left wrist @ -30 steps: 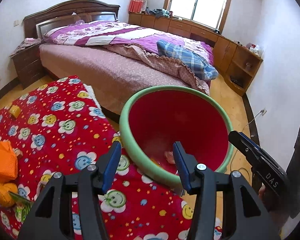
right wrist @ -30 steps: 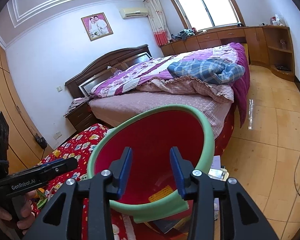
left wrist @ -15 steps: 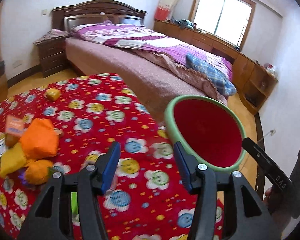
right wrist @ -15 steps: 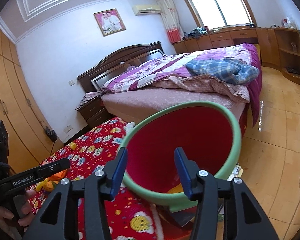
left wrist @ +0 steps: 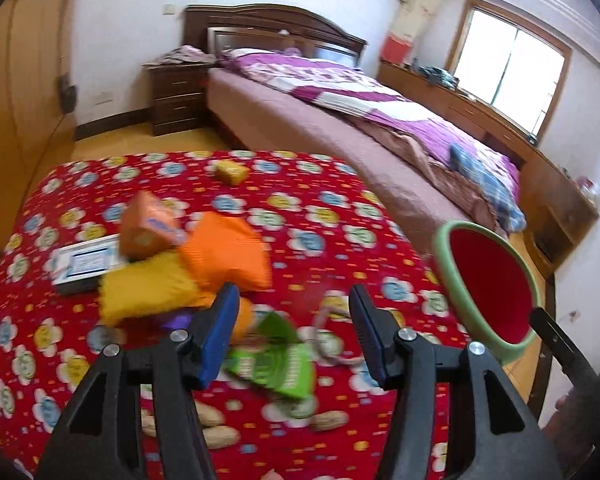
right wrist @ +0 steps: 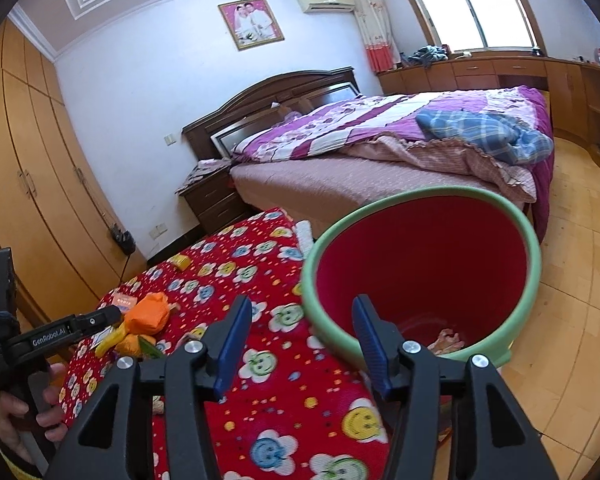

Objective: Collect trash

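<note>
Left wrist view: the left tool [left wrist: 292, 332] hangs over a bench [left wrist: 340, 216] draped in a red cloth printed with smiling flowers, its blue-padded jaws about half apart and opening, gripping nothing. Framed between and just beyond the jaws, at 12 o'clock, lies a crumpled green foil wrapper [left wrist: 276, 360]; at 10 o'clock sits a heap of orange and yellow soft packets [left wrist: 204, 268] with a small orange carton [left wrist: 148, 228], and a flat white-and-blue box [left wrist: 84, 264] at 9 o'clock. Peanut shells [left wrist: 216, 428] lie near the bottom edge. A small yellow block [left wrist: 230, 172] sits alone at the far side of the bench.

The red plastic bucket with a pale green rim [left wrist: 492, 288] stands off the bench's edge at 3 o'clock. In the right wrist view the right tool [right wrist: 300, 344], likewise half apart, opening and empty, points at that bucket [right wrist: 420, 256], where scraps already lie at the bottom.

The step in hand appears to be the reach for the next piece of trash. The next move likely calls for lowering the left tool over the green wrapper, closing on it, then carrying it toward 3 o'clock to the bucket.
</note>
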The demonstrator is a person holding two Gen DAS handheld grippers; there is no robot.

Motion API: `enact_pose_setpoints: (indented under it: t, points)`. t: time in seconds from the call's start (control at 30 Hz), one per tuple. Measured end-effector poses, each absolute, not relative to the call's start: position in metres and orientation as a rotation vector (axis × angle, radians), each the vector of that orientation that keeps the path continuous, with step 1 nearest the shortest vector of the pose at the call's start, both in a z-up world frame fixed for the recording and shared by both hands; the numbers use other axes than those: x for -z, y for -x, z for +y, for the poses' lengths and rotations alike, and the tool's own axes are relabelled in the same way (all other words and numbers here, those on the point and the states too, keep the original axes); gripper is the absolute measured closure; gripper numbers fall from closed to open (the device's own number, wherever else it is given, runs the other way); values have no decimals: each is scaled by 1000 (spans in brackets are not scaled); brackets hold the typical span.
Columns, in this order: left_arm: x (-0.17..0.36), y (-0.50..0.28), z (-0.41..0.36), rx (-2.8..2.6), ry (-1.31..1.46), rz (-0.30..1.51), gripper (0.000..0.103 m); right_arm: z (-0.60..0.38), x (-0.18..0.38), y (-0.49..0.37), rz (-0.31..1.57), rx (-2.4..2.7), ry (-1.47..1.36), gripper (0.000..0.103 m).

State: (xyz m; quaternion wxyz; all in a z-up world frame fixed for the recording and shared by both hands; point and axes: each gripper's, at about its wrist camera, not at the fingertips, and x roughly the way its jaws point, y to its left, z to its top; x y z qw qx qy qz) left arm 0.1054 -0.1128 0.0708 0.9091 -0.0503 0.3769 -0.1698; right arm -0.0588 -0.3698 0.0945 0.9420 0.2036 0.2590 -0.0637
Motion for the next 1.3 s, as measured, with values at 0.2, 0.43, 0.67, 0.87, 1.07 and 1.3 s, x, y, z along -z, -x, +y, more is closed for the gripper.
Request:
enact_pose_setpoints:
  t: [0.2, 0.43, 0.67, 0.87, 1.07, 1.3]
  points:
    - [-61, -120, -70, 237, 133, 795, 43, -354, -92, 52, 554, 108, -398, 47]
    - [-40, -140, -37, 134, 126, 821, 34, -341, -86, 42, 586, 92, -383, 47]
    - [-13, -159, -25, 81, 130, 865, 31, -330, -82, 35, 622, 79, -358, 47]
    - [-6, -166, -17, 93, 201, 890, 31, -326, -81, 30, 635, 77, -351, 47]
    - [-3, -165, -8, 98, 297, 905, 33, -319, -79, 24, 651, 55, -341, 47]
    - [-5, -164, -15, 198, 350, 898, 68, -312, -76, 21, 658, 35, -337, 47]
